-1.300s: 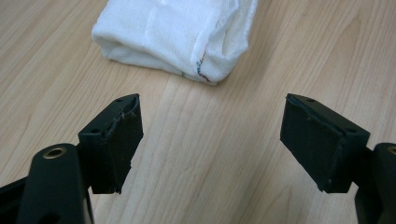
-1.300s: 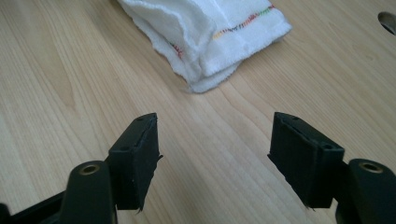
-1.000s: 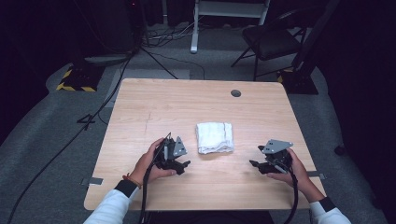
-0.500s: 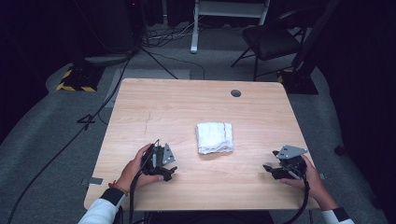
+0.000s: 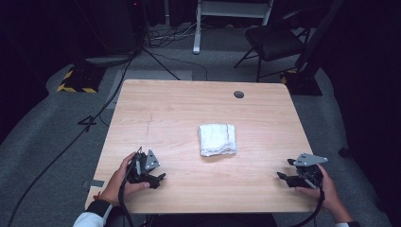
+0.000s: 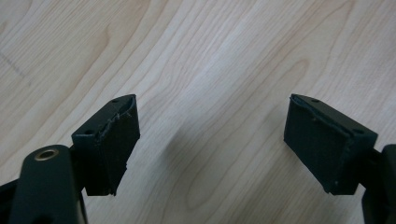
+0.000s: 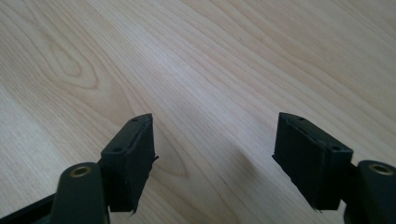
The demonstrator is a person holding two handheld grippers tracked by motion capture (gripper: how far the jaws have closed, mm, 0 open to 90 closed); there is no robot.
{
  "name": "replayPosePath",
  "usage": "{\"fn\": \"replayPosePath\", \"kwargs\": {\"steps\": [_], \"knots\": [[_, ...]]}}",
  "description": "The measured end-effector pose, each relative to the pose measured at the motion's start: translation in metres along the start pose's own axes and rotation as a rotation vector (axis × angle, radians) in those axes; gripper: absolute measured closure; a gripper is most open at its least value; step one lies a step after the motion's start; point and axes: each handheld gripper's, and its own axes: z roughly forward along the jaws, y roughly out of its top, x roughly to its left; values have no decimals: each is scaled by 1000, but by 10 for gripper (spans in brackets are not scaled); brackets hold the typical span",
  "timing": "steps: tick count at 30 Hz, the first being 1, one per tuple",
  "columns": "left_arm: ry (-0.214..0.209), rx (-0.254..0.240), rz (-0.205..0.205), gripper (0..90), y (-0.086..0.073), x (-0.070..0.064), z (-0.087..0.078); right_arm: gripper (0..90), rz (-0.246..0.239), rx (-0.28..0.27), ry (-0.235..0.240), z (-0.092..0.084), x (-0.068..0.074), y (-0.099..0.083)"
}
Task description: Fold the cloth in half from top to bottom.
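The folded white towel [image 5: 217, 139] lies at one o'clock from the left gripper [image 5: 158, 178], nearer than the right gripper [image 5: 282, 176]; both grippers' fingers are spread, empty, the right's just opening.

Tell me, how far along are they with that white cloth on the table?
The white cloth already lies folded into a neat block mid-table, so the folding looks done. Nothing is in hand: the left gripper and right gripper sit apart from it near the table's front edge, both open over bare wood, the right one's jaws having just been opening. Little seems left, perhaps only resting the grippers.
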Motion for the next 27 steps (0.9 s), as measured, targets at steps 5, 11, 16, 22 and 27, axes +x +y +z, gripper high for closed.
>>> {"fn": "replayPosePath", "kwargs": {"steps": [5,11,16,22,27], "knots": [[9,-13,-52,203,-11,2,-3,274,93,-20,9,-3,-8,-19],[-47,-25,-94,205,-25,13,-6,260,180,-63,7,-11,-13,-38],[-104,-116,-183,187,-46,24,-5,243,197,-77,-16,-12,-12,-42],[-76,-111,-213,181,-47,23,-6,225,208,-82,-28,-11,-12,-43],[-73,-109,-218,175,-47,23,-6,223,214,-83,-34,-11,-12,-42]]}}
